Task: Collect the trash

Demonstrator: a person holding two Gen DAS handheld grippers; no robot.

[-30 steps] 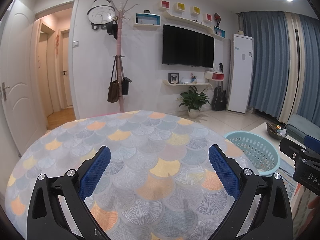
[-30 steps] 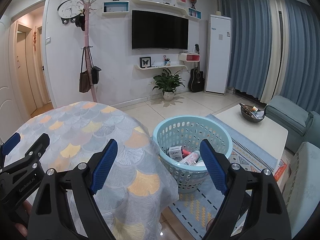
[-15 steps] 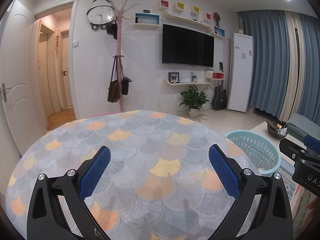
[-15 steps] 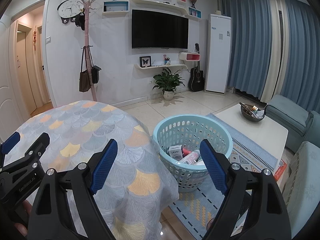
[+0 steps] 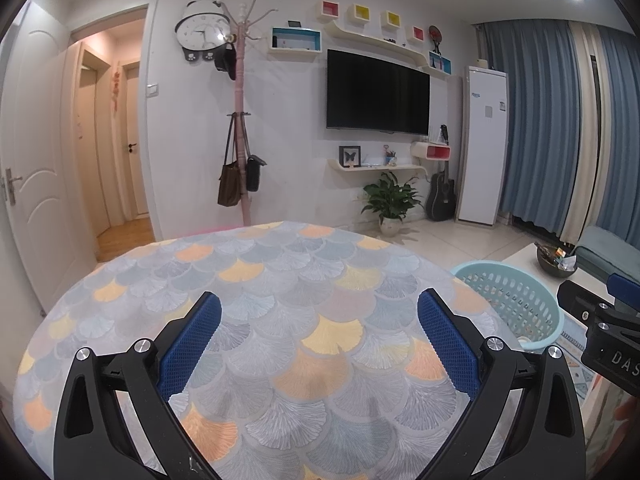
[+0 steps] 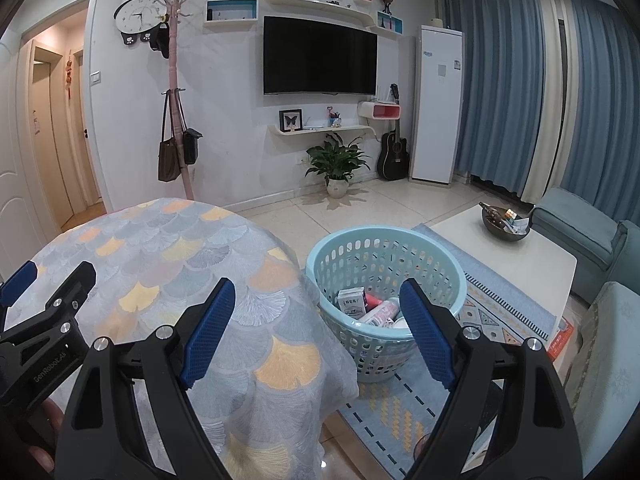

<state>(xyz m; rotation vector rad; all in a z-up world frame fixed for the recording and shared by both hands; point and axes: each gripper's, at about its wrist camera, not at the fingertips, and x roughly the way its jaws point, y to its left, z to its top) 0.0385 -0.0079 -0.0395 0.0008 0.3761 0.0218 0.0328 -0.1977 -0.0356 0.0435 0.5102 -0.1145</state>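
Trash: a small white carton [image 6: 352, 300], a pink-and-white bottle [image 6: 380, 311] and a few other pieces I can't make out lie at the bottom of the basket.
Basket: pale blue plastic with a perforated wall [image 6: 384, 248], standing on the floor just beside the draped edge of the surface, its far side near the patterned rug [image 6: 496, 320].
Surface: a round table under a cloth of grey, blue and orange fan scales [image 5: 280, 280]; the cloth hangs down over the rim next to the basket.
Left hand-held gripper: [image 5: 318, 340] poised over the cloth, blue pads [image 5: 188, 344] spread wide, released, with only cloth showing between them.
Right hand-held gripper: [image 6: 316, 320] poised at the surface's edge, jaws spread wide and released; the basket's near rim shows between its blue pads [image 6: 426, 332], well below them.
Person: part of a hand [image 6: 40, 436] shows under the left tool at the lower left of the right view.
Low table: white [image 6: 516, 256], beyond the basket, carrying a dark bowl [image 6: 505, 224] of odds and ends.
Sofa: blue-grey [image 6: 576, 228], to the right of the low table.
Far wall: a black television [image 6: 320, 56], a pink coat stand [image 6: 176, 92] with bags, a potted plant [image 6: 338, 160], a guitar [image 6: 394, 152].
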